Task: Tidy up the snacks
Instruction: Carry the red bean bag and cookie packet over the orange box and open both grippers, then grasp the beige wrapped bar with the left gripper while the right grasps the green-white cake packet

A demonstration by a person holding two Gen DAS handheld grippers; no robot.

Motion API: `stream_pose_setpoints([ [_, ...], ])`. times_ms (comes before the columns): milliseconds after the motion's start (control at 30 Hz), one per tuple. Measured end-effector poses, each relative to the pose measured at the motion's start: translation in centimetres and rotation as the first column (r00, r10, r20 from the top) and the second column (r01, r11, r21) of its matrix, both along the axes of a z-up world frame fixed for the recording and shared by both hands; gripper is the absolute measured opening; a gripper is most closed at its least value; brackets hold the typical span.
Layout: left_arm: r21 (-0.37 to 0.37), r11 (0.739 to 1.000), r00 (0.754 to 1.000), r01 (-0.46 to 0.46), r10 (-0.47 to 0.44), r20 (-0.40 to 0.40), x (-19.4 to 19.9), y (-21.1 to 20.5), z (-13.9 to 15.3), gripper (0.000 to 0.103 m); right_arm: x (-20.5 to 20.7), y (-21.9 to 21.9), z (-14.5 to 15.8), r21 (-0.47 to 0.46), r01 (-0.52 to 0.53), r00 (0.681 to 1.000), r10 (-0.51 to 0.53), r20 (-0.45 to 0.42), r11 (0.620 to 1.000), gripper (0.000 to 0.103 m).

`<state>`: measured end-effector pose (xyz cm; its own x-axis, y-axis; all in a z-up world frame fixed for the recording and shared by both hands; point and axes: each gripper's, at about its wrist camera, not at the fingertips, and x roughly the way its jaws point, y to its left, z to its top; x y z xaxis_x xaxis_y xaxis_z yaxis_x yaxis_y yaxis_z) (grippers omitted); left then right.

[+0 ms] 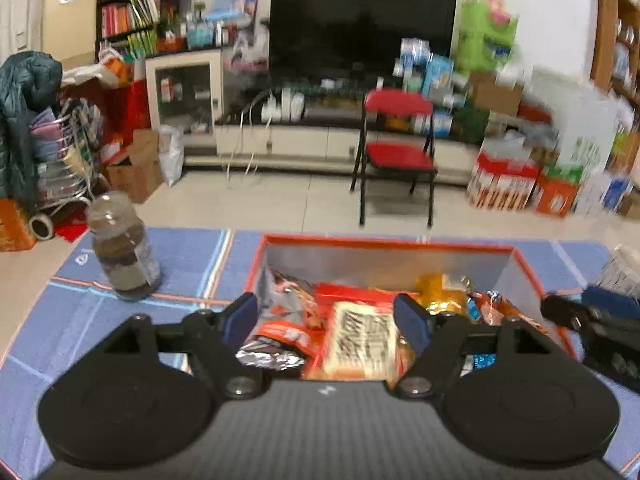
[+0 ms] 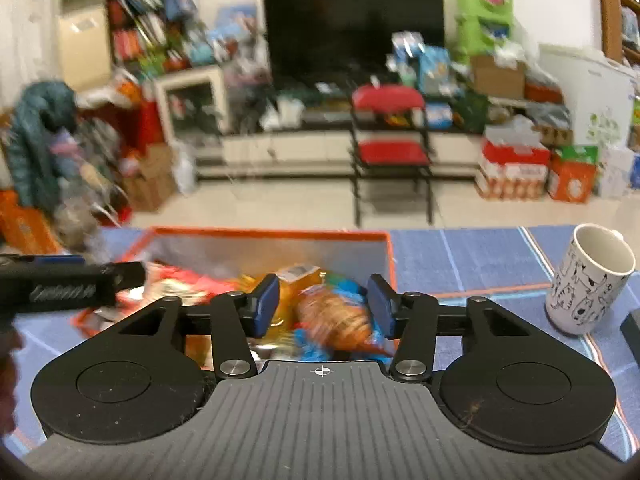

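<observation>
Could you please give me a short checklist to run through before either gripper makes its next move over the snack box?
1. Left gripper empty: ok, jaws apart, nothing pinched.
2. Right gripper empty: ok, pads clear of the packets below.
3. Snacks inside the orange box: ok, packets lie within its walls.
4. Bottle upright, clear of the box: ok.
5. Mug upright, apart from the box: ok.
6. Loose snacks remaining on the blue cloth: cannot tell, the grippers hide the near part.

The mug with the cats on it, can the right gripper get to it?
Probably yes. The mug stands alone on the blue cloth, beside the snack box, with nothing between it and the right gripper, whose open jaws hold nothing.
</observation>
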<state>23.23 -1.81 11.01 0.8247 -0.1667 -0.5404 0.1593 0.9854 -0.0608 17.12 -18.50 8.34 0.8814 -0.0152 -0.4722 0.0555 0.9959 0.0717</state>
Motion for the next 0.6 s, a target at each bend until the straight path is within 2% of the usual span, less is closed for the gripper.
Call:
stream_pose_setpoints([
  [33,-0.002,1.0,1.0,-0.011,0.011,0.019,-1.2,1.1,0.2,0.088,-1.4,0.3,0.1,-0.006,-0.022,1.0,0.022,0.022,1.0,0.046],
  [67,0.0,0.999,0.999,-0.034,0.034,0.032,-2.2,2.2,0.3,0.102,-3.1,0.8,-0.1,-0.018,-0.049,0.998,0.049,0.037,0.999,0.047],
  [100,-0.001,0.997,0.995,-0.081,0.081,0.053,-3.9,3.8,0.1,0.102,-4.3,1.2,-0.5,-0.022,-0.069,0.997,0.07,0.04,0.997,0.048],
  [167,0.001,0.989,0.989,-0.146,0.146,0.034,-6.2,6.9,-0.8,0.102,-6.7,2.3,-1.9,-0.017,-0.116,0.992,0.116,0.044,0.993,0.052],
  [233,-0.017,0.968,0.968,-0.249,0.249,0.003,-8.1,10.2,-2.1,0.102,-8.0,3.6,-3.5,0.014,-0.172,0.984,0.171,0.041,0.985,0.054],
  [267,-0.026,0.953,0.954,-0.301,0.3,-0.021,-9.0,11.7,-2.8,0.102,-8.1,4.8,-4.4,0.026,-0.241,0.971,0.24,0.018,0.97,0.054],
  [300,-0.04,0.935,0.935,-0.354,0.351,-0.053,-9.7,13.2,-3.6,0.102,-7.9,6.1,-4.9,0.021,-0.319,0.948,0.32,-0.002,0.947,0.054],
  [333,-0.059,0.912,0.912,-0.406,0.4,-0.095,-10.4,14.7,-4.6,0.102,-7.7,7.4,-5.4,0.001,-0.403,0.915,0.403,-0.011,0.915,0.058],
  [367,-0.067,0.9,0.898,-0.431,0.42,-0.13,-10.6,15.6,-5.4,0.102,-7.4,9.3,-6.0,-0.034,-0.5,0.866,0.499,-0.028,0.866,0.063],
  [400,-0.069,0.892,0.887,-0.446,0.431,-0.164,-10.8,16.3,-6.3,0.102,-6.8,10.6,-6.5,-0.05,-0.558,0.83,0.555,-0.057,0.828,0.074],
  [467,-0.046,0.899,0.892,-0.435,0.424,-0.157,-10.1,16.8,-7.3,0.102,-5.8,13.2,-7.3,-0.081,-0.633,0.774,0.627,-0.088,0.77,0.074],
  [500,-0.025,0.916,0.908,-0.401,0.394,-0.145,-9.3,16.6,-7.8,0.102,-5.2,14.6,-7.6,-0.107,-0.636,0.771,0.626,-0.114,0.764,0.074],
  [533,-0.007,0.944,0.935,-0.33,0.326,-0.138,-8.1,16.5,-8.3,0.102,-4.6,15.7,-7.9,-0.122,-0.605,0.795,0.588,-0.151,0.787,0.071],
  [567,0.005,0.97,0.958,-0.244,0.242,-0.155,-6.9,16.3,-9.0,0.102,-3.9,15.7,-7.9,-0.104,-0.555,0.827,0.535,-0.173,0.825,0.069],
  [600,0.008,0.988,0.968,-0.154,0.152,-0.197,-5.8,16.1,-9.9,0.102,-3.6,15.4,-8.0,-0.066,-0.509,0.852,0.491,-0.181,0.858,0.07],
])
